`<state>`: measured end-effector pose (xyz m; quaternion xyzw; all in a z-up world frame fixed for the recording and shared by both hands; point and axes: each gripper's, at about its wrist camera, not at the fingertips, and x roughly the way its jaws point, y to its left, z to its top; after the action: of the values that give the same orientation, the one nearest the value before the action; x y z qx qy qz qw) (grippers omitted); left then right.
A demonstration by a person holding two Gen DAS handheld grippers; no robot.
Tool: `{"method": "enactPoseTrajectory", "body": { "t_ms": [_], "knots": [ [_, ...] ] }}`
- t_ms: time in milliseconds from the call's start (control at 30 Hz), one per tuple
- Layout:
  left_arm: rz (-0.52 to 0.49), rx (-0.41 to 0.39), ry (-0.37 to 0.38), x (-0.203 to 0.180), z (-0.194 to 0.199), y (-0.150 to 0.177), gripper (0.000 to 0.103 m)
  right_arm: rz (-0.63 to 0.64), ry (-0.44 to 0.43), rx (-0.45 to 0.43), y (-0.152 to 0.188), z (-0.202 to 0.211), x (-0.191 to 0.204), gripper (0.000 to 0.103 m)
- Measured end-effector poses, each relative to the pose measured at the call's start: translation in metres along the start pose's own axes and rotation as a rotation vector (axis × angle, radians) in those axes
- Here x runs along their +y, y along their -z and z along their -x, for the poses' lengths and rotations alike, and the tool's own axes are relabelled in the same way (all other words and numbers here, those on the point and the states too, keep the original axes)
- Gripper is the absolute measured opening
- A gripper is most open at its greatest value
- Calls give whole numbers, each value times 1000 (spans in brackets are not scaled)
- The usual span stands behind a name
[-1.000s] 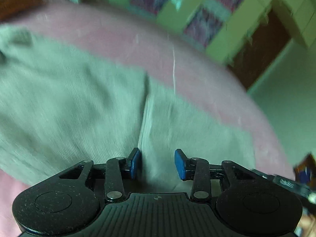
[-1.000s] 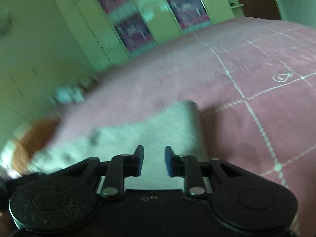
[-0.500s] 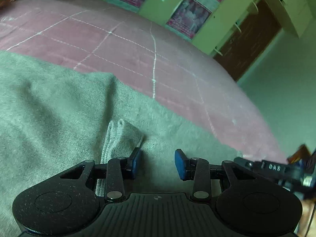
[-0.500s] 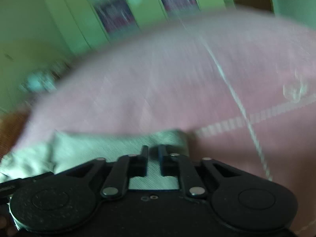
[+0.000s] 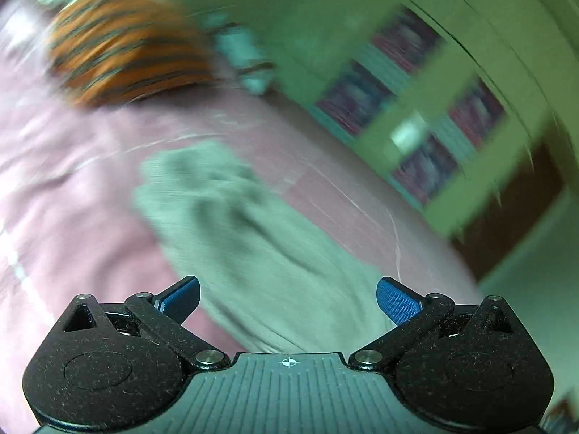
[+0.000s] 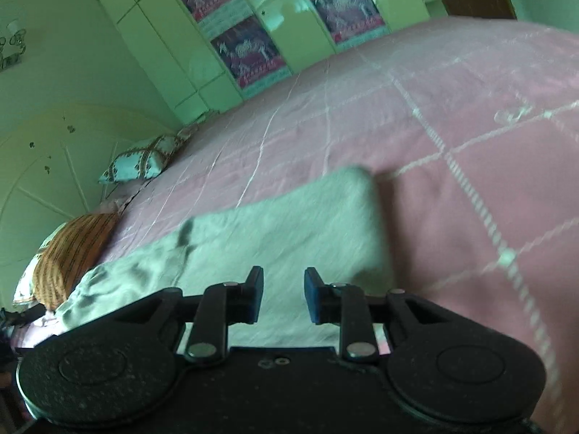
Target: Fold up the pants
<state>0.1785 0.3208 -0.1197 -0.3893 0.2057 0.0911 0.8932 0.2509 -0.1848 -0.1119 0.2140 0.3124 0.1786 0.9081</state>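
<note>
The grey-green pants (image 5: 246, 238) lie in a long, rumpled strip on the pink bedspread (image 5: 72, 217), running away from my left gripper (image 5: 287, 296). Its blue-padded jaws are opening and stand spread wide over the near end of the cloth, gripping nothing; this view is smeared by motion. In the right wrist view the pants (image 6: 296, 224) lie flat with a folded edge at the right. My right gripper (image 6: 284, 291) hovers over their near part, its jaws opening with a narrow gap. Cloth shows through the gap but is not pinched.
An orange striped pillow (image 5: 123, 65) lies at the head of the bed, also seen in the right view as the pillow (image 6: 72, 249). A patterned cushion (image 6: 144, 162) sits beyond it. Green wardrobes (image 6: 253, 18) and a brown door (image 5: 506, 217) line the far side. Pink bedspread (image 6: 452, 108) stretches right of the pants.
The left gripper swung sideways along the pants and its jaws sprang from narrow to wide. The right jaws, nearly shut half a second ago, have parted a little.
</note>
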Motion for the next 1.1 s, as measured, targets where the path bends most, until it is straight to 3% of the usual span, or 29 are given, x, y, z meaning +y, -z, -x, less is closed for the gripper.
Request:
{"method": "enactPoseTrajectory", "body": {
  "t_ms": [67, 100, 133, 300, 333, 367, 400, 467, 500, 567, 667, 733, 800, 900, 967, 1033, 1100],
  "knots": [
    [137, 1, -25, 38, -26, -6, 101, 14, -17, 19, -1, -6, 14, 18],
    [188, -2, -18, 55, -36, -8, 92, 27, -21, 26, 0, -6, 22, 18],
    [215, -13, -10, 65, -45, -10, 86, 39, -22, 28, 3, -5, 29, 18],
    [276, 18, 104, 79, -92, -36, 86, 79, -40, 43, 5, -7, 54, 20],
    [269, 29, 113, 79, -98, -40, 78, 84, -46, 50, 6, -9, 59, 20],
    [258, 17, 95, 75, -101, -42, 52, 99, -49, 57, 6, -12, 66, 20],
    [279, -1, 93, 75, -100, -45, 34, 117, -47, 63, 7, -17, 74, 20],
    [265, -46, 108, 72, -94, -45, 33, 175, -51, 76, 7, -27, 94, 21],
    [233, -48, 97, 69, -92, -43, 33, 217, -51, 80, 7, -34, 106, 21],
    [264, -31, 95, 81, -95, -41, 34, 302, -47, 85, 8, -49, 129, 23],
    [277, -32, 141, 97, -93, -35, 34, 467, -17, 105, 22, -76, 162, 25],
    [256, -31, 145, 98, -94, -35, 34, 634, 139, 235, 45, -113, 170, 25],
    [242, -30, 132, 94, -95, -37, 34, 616, 166, 231, 50, -122, 166, 25],
    [182, -36, 105, 82, -86, -40, 34, 512, 124, 235, 31, -111, 161, 25],
    [156, -50, 97, 72, -77, -42, 33, 449, 96, 141, 23, -87, 151, 30],
    [86, -75, 95, 54, -64, -42, 33, 360, 95, 75, 17, -65, 134, 44],
    [2, -101, 104, 25, -56, -45, 33, 240, 93, 22, 9, -42, 109, 45]
  ]
}}
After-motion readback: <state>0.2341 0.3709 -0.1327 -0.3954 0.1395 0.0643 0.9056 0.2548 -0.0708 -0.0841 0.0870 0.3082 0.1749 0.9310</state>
